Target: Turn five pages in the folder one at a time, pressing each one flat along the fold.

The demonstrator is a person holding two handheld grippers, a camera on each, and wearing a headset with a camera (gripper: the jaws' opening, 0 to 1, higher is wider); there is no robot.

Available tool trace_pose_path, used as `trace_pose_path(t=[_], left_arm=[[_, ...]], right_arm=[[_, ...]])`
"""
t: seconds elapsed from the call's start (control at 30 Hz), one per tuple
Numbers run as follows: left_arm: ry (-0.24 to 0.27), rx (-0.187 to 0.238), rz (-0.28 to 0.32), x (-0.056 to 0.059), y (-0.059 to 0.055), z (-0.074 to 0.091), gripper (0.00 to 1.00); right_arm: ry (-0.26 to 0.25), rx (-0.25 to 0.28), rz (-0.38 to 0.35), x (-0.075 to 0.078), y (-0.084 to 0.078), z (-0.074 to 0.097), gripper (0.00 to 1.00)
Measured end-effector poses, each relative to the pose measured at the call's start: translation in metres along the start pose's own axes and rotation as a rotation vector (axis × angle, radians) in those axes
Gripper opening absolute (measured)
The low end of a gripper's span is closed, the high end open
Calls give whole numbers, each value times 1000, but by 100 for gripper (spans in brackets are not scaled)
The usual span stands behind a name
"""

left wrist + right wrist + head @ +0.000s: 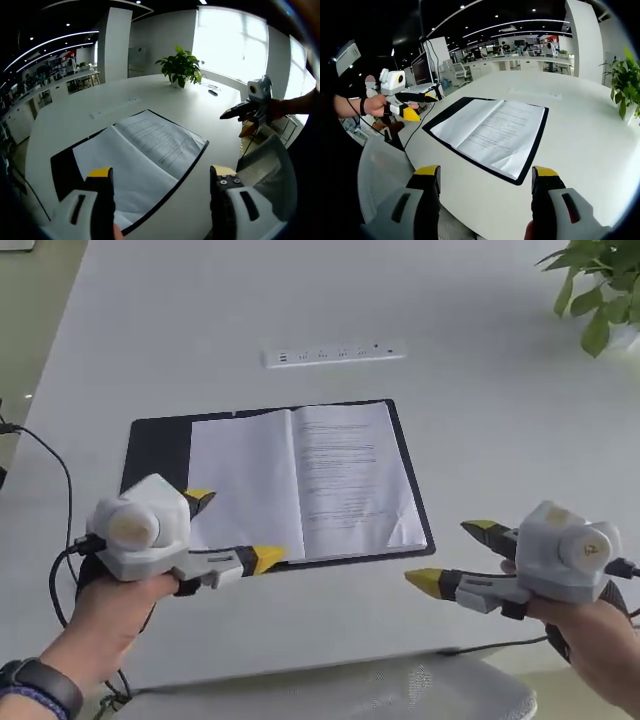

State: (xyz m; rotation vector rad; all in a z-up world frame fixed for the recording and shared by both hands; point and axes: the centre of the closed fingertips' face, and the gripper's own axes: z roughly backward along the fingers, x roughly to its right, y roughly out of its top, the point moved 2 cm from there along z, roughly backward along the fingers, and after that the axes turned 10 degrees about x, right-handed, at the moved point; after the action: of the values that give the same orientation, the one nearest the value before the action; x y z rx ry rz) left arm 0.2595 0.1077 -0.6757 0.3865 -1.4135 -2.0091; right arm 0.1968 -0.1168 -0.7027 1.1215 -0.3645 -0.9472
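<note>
A black folder (160,445) lies open on the white table with white pages spread; the right page (345,475) carries printed text, the left page (240,480) is blank. It also lies ahead in the left gripper view as the folder (145,150) and in the right gripper view as the folder (490,132). My left gripper (228,530) hovers open over the folder's near left corner, nothing between its yellow tips. My right gripper (455,555) hangs open off the near right of the folder, above the table edge, holding nothing.
A white power strip (335,355) lies beyond the folder. A potted plant (595,290) stands at the far right. Black cables (55,470) trail on the left. A grey chair back (350,690) sits below the table's near edge.
</note>
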Motion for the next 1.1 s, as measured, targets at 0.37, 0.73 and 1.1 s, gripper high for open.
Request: trace_pose_path(t=[0.37,0.73,1.1], left_arm=[[-103,2,7,33,11,-71,76],[-146,-22,29,57,6,-132,74],[-170,-58,8,80,-4,-166,71]], right_arm=[[-1,3,-22,4,-2,-1,73],[2,-14,-39,9,-10,3,72],[10,-23,-55,12,-15,7,71]])
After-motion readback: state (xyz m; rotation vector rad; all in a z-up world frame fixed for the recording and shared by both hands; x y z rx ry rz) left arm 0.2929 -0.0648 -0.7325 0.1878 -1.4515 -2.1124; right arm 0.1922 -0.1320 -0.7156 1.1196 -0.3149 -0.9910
